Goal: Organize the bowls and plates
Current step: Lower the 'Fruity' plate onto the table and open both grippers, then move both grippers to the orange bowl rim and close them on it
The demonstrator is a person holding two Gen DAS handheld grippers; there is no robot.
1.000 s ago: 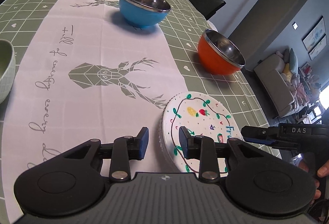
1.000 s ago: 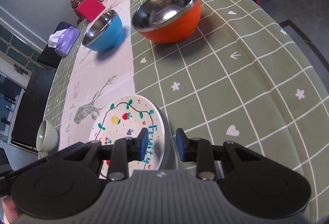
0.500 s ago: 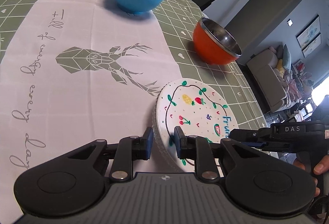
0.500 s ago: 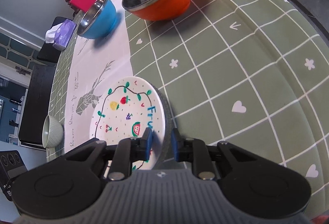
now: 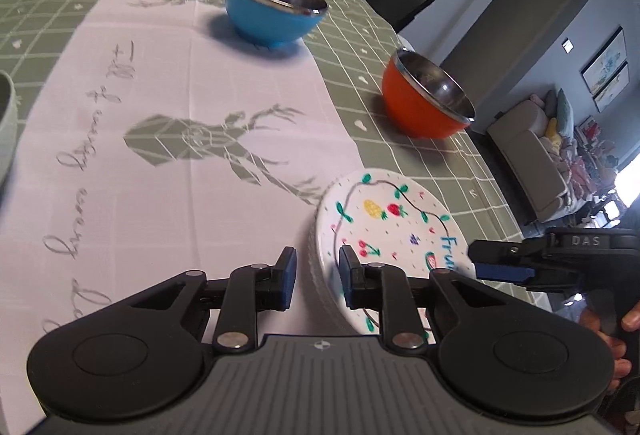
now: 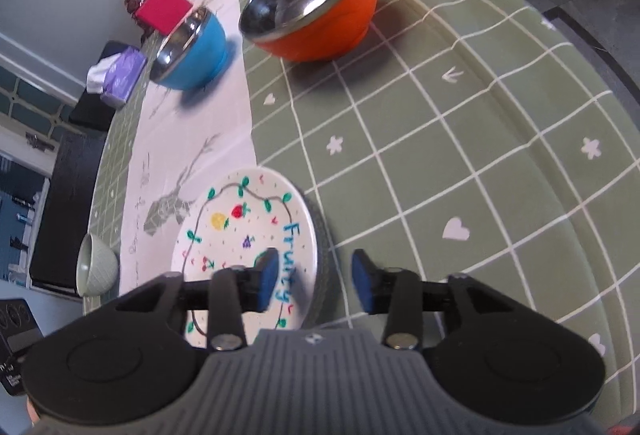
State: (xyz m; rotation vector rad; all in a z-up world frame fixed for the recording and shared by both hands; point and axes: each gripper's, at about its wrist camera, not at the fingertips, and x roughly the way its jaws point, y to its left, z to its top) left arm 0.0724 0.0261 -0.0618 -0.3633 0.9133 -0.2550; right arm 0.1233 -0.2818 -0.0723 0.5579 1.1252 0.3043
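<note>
On the green checked tablecloth [image 6: 440, 139], at the edge of the pale deer-print runner [image 5: 192, 107], lies the round white plate painted with fruit, a leafy vine and blue lettering [image 5: 388, 223], and both tools sit at its near rim. The left gripper [image 5: 313, 275] straddles the plate's left edge with its jaws parted: one blue-padded finger hangs outside the rim over the runner, the other stands over the plate's painted face, and a gap shows on each side of the edge, so it clasps nothing. The right gripper [image 6: 314, 283] is likewise spread wide at the plate's right edge, one finger above the lettering and the other out over the cloth, holding nothing; in the left wrist view it appears as a black body reaching in just beside the plate's right rim. The plate [image 6: 244, 251] looks glossy; a ribbed rim shows beneath its edge, though I cannot tell whether that is a second plate. Beyond the plate, further along the cloth, stands the orange bowl with a steel lining [image 5: 426, 103], and further off still, on the runner, the blue bowl with a steel lining [image 5: 274, 13]. Well to the plate's left, at the table's far edge, sits a pale green ceramic bowl [image 6: 96, 269].
</note>
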